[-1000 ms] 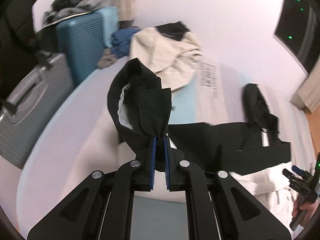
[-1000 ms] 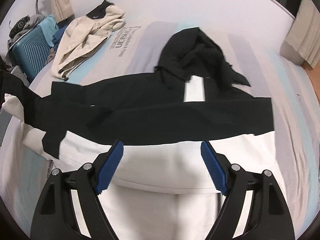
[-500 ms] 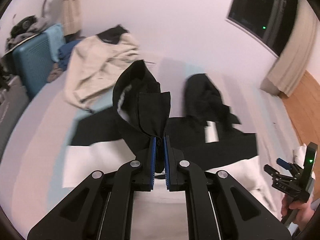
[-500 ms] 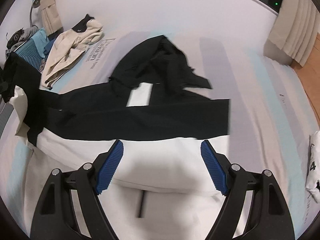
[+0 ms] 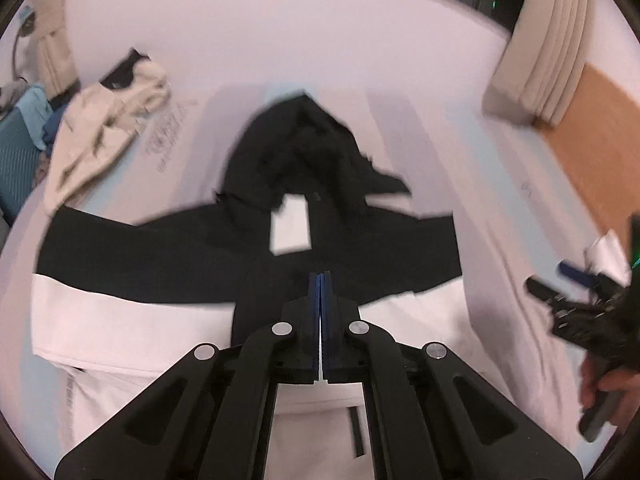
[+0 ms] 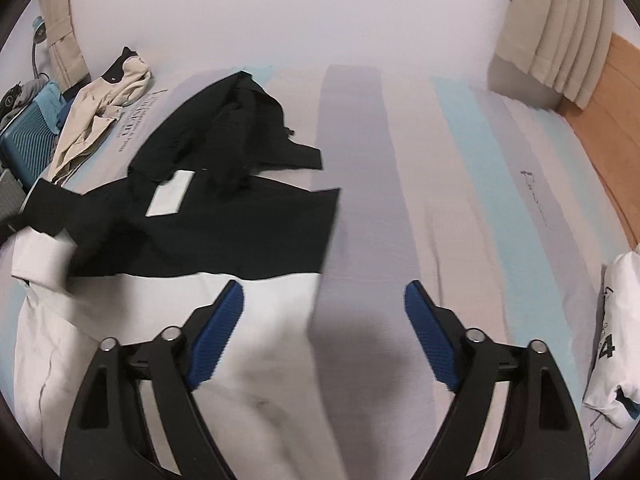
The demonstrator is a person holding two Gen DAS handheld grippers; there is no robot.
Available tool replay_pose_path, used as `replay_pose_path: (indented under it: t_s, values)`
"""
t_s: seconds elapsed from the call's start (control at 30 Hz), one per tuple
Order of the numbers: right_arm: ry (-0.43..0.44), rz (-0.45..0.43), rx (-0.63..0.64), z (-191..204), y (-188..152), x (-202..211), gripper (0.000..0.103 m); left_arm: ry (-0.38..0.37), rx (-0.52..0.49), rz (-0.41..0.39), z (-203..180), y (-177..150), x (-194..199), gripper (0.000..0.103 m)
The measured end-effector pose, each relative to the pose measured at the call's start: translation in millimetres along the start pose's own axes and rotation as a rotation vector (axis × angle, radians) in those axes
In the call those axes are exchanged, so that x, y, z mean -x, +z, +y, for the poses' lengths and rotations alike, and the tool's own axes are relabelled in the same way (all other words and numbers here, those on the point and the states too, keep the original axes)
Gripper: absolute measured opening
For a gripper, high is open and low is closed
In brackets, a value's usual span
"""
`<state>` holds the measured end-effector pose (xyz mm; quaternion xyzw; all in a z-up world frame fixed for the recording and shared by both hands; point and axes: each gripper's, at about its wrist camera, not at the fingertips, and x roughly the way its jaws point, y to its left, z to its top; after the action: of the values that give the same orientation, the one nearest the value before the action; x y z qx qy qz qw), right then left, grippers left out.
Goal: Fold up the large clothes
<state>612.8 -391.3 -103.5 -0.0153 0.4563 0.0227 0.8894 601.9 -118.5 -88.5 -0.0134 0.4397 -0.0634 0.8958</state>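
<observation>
A large black and white jacket [image 5: 168, 256] lies spread on the bed, hood [image 5: 304, 148] at the far side. My left gripper [image 5: 320, 284] is shut on the jacket's black sleeve [image 5: 260, 300], which lies folded across the jacket's middle. In the right wrist view the jacket [image 6: 240, 224] fills the left half. My right gripper [image 6: 324, 300] is open and empty, above the jacket's right edge. It also shows at the right edge of the left wrist view [image 5: 576, 308], held in a hand.
A beige jacket [image 5: 100, 136] lies at the bed's far left, beside a teal suitcase [image 6: 24, 140]. A folded white garment [image 6: 616, 340] sits at the bed's right edge. A beige curtain [image 6: 560, 32] and wooden floor [image 6: 612, 120] are at the far right. The striped bedsheet [image 6: 460, 168] is bare on the right.
My left gripper has carried the black sleeve from the left side over the jacket and lowered it onto the middle. My right gripper has shifted to the right, still open.
</observation>
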Motion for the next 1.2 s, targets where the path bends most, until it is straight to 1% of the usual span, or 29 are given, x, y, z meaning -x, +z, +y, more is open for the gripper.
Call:
replay_pose_path:
  t_s: [0.07,0.17,0.23,0.3,0.33,0.37,0.4,0.43,0.47,0.53,0.57,0.6,0.63,0.7,0.73,0.77,0.8,0.87,0.93,1.0,1.03,1.07,1.1,1.17,1.2]
  values:
    - [0.01,0.002,-0.002,-16.9,-5.7,-5.6,0.082,0.016,0.009,0.047,-10.0,-7.9,-23.1,0.0]
    - [0.016,0.004,0.01,-33.1,-13.7,-11.4,0.084,0.036,0.016,0.076,-18.6,-15.8,-40.0,0.0]
    - [0.019,0.02,0.01,-40.7,-18.6,-16.1,0.085,0.075,0.025,0.087,-19.5,-22.4,-49.3,0.0]
    - [0.028,0.037,0.007,-45.8,-22.5,-18.6,0.085,0.141,0.023,0.096,-8.9,-27.9,-54.9,0.001]
    - [0.028,0.038,0.007,-47.1,-24.0,-18.5,0.085,0.169,0.014,0.099,-1.1,-31.4,-57.0,0.006]
    - [0.027,0.04,0.004,-47.8,-25.0,-17.7,0.085,0.195,-0.007,0.099,5.9,-34.9,-58.7,0.017]
    - [0.031,0.042,-0.002,-47.8,-25.6,-17.7,0.085,0.224,-0.031,0.097,18.1,-40.8,-59.8,0.027]
    - [0.039,0.046,-0.009,-46.9,-26.4,-17.6,0.085,0.219,-0.025,0.1,28.4,-42.7,-59.2,0.048]
    - [0.045,0.049,-0.012,-44.6,-26.7,-18.4,0.085,0.217,-0.018,0.101,38.8,-45.7,-58.6,0.063]
    - [0.054,0.052,-0.007,-36.2,-26.7,-21.1,0.085,0.214,-0.007,0.106,58.4,-52.3,-59.2,0.065]
    - [0.059,0.054,-0.002,-30.7,-26.6,-23.1,0.085,0.205,-0.004,0.116,64.4,-54.8,-61.3,0.07]
    - [0.063,0.056,0.0,-24.6,-26.3,-25.4,0.085,0.189,-0.005,0.13,69.0,-58.5,-65.9,0.072]
    - [0.066,0.059,0.0,-20.1,-25.9,-26.9,0.085,0.178,-0.015,0.139,69.4,-61.2,-69.7,0.072]
    - [0.072,0.064,-0.007,-10.2,-23.8,-30.1,0.085,0.169,-0.071,0.153,63.4,-67.0,-78.9,0.072]
    - [0.073,0.064,-0.011,-6.2,-22.7,-30.8,0.085,0.169,-0.104,0.153,58.5,-69.2,-83.0,0.075]
    - [0.076,0.063,-0.014,-2.8,-21.6,-31.4,0.085,0.176,-0.125,0.152,54.1,-70.3,-86.0,0.079]
    - [0.078,0.063,-0.017,0.1,-20.6,-32.0,0.085,0.187,-0.14,0.153,51.7,-71.3,-92.8,0.08]
    - [0.081,0.065,-0.021,3.1,-19.2,-32.7,0.085,0.22,-0.134,0.16,51.4,-71.5,-102.2,0.083]
    - [0.081,0.064,-0.021,4.2,-19.0,-32.4,0.085,0.252,-0.099,0.175,57.7,-71.9,-114.5,0.084]
    - [0.08,0.067,-0.022,4.0,-18.7,-32.4,0.085,0.254,-0.075,0.194,63.6,-74.5,-126.1,0.084]
    - [0.079,0.067,-0.023,3.1,-18.7,-32.7,0.085,0.255,-0.07,0.19,64.5,-75.2,-127.5,0.077]
    - [0.076,0.067,-0.025,1.7,-18.9,-32.8,0.085,0.267,-0.06,0.188,66.0,-74.2,-129.6,0.053]
    - [0.072,0.069,-0.029,-0.2,-19.4,-33.1,0.085,0.269,-0.047,0.196,67.2,-72.2,-130.4,0.048]
    - [0.068,0.072,-0.041,-4.2,-21.1,-33.9,0.085,0.253,0.028,0.195,75.1,-66.6,-126.7,0.031]
    - [0.066,0.074,-0.049,-6.9,-22.5,-35.1,0.085,0.249,0.071,0.189,80.1,-62.2,-123.4,0.026]
